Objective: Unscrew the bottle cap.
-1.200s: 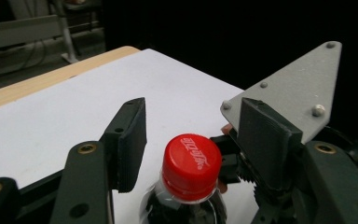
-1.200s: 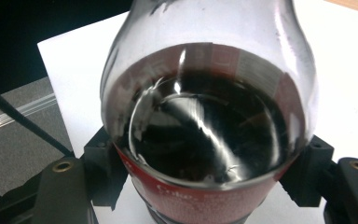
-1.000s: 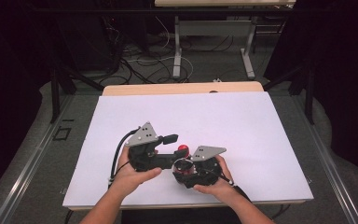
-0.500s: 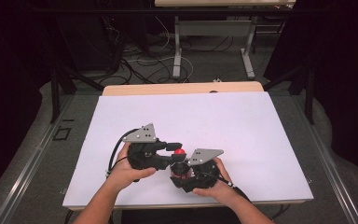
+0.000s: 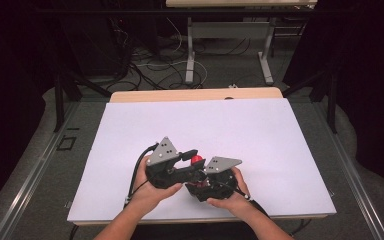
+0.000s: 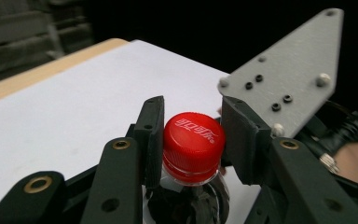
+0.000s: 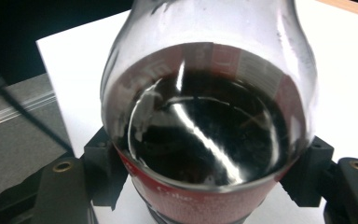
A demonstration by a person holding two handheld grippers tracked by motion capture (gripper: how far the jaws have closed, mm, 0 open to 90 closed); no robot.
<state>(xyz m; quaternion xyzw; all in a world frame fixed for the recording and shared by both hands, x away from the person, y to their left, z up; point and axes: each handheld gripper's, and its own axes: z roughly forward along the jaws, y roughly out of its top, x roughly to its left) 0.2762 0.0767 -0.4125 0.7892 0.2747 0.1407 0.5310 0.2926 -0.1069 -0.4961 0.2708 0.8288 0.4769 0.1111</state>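
A clear plastic cola bottle [image 7: 209,116] with dark liquid and a red label is clamped around its body by my right gripper [image 7: 205,186], one black pad pressing on each side. Its red screw cap [image 6: 193,140] sits between the pads of my left gripper [image 6: 193,122], which is shut on it. From above, both hands hold the grippers close together near the table's front edge. There the left gripper [image 5: 192,161] meets the red cap [image 5: 197,159] just left of the right gripper [image 5: 207,186]. The bottle's body is mostly hidden under the grippers.
The white table top [image 5: 260,135] stretches wide behind and to both sides of the hands, with a wooden strip [image 5: 195,94] at its far edge. The right gripper's grey plate [image 6: 289,79] stands close beside the cap. Beyond the table are desk legs and floor cables [image 5: 180,65].
My left gripper has slid right and slightly down toward the right gripper, and its jaws have closed around the red cap. The right gripper and the bottle have stayed put.
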